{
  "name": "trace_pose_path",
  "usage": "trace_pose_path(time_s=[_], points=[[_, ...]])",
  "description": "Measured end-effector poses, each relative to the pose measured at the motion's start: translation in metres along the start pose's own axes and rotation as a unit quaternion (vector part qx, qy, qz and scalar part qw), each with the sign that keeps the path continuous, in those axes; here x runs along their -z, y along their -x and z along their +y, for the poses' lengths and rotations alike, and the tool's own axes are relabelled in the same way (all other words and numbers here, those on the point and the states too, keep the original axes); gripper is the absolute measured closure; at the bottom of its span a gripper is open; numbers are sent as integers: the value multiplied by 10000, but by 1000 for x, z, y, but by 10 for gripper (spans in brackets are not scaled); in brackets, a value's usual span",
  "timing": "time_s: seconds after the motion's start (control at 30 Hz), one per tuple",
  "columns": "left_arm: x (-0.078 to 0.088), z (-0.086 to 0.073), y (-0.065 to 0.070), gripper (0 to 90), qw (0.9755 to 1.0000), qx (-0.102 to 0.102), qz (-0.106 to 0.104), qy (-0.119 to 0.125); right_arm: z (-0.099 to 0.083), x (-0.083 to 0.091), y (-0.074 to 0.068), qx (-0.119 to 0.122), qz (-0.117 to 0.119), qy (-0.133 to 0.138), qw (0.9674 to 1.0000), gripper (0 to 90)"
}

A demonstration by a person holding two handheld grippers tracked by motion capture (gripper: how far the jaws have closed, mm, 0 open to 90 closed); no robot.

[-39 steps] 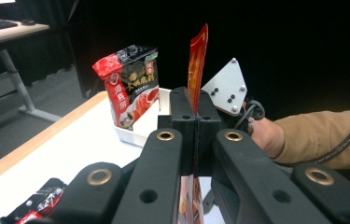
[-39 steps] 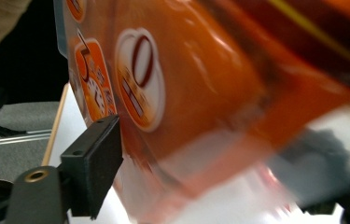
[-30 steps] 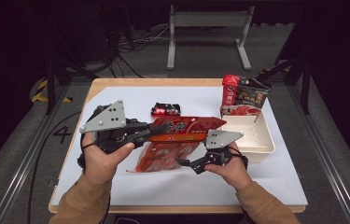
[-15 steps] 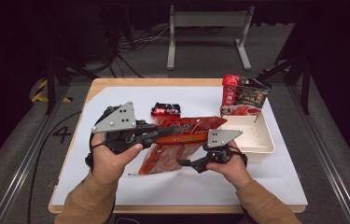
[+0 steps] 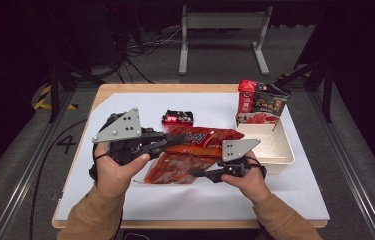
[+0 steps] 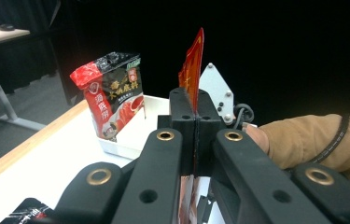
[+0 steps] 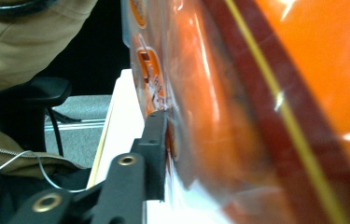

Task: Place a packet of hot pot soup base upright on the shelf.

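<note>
Lifted a little and tilted since the earlier frame, the red pouch (image 5: pixel 195 150) now hangs over mid-table just left of the white tray (image 5: pixel 275 157), its top edge clamped in the shut jaws of the left gripper (image 5: pixel 172 141); the right gripper (image 5: pixel 200 173) has just been closing its jaws, with the pouch's lower edge between them, though I cannot tell whether both pads press yet. To do this well, I judge the right should bite squarely on the seam before any pull; the left should hold steady, clear of the standing packet (image 5: pixel 260 102) in the tray and the small dark packet (image 5: pixel 177 118) behind.
</note>
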State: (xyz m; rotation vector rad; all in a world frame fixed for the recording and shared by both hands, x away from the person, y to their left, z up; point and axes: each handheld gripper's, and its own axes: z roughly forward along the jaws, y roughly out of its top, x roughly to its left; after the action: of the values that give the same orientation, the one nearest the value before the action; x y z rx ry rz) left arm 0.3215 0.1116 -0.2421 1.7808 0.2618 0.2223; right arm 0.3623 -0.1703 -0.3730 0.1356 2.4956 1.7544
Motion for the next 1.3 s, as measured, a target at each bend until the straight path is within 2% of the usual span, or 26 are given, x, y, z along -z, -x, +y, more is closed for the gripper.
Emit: trace_pose_path(time_s=[0.23, 0.43, 0.8, 1.0, 1.03, 1.1, 1.17, 1.3], points=[[2, 0, -1, 900, 10000, 26, -20, 58, 8, 6, -3, 112, -48, -146, 9998, 696], [3, -2, -3, 900, 9999, 102, -84, 82, 10, 8, -3, 108, -92, -235, 9996, 697], [9, -5, -8, 877, 9996, 245, 101, 76, 15, 15, -4, 43, -152, -345, 9993, 701], [17, -9, -11, 746, 9991, 290, 255, 150, 17, 25, -3, -67, -318, -419, 9986, 702], [19, -9, -12, 746, 9991, 302, 273, 148, 18, 27, -2, -75, -358, -428, 9984, 702], [21, -12, -13, 689, 9989, 313, 329, 146, 19, 31, -1, -109, -447, -434, 9980, 702], [22, -17, -16, 578, 9985, 413, 335, 161, 21, 37, 1, -162, -548, -439, 9974, 702], [24, -26, -22, 513, 9978, 480, 454, 30, 24, 48, 4, -271, -723, -459, 9960, 702]])
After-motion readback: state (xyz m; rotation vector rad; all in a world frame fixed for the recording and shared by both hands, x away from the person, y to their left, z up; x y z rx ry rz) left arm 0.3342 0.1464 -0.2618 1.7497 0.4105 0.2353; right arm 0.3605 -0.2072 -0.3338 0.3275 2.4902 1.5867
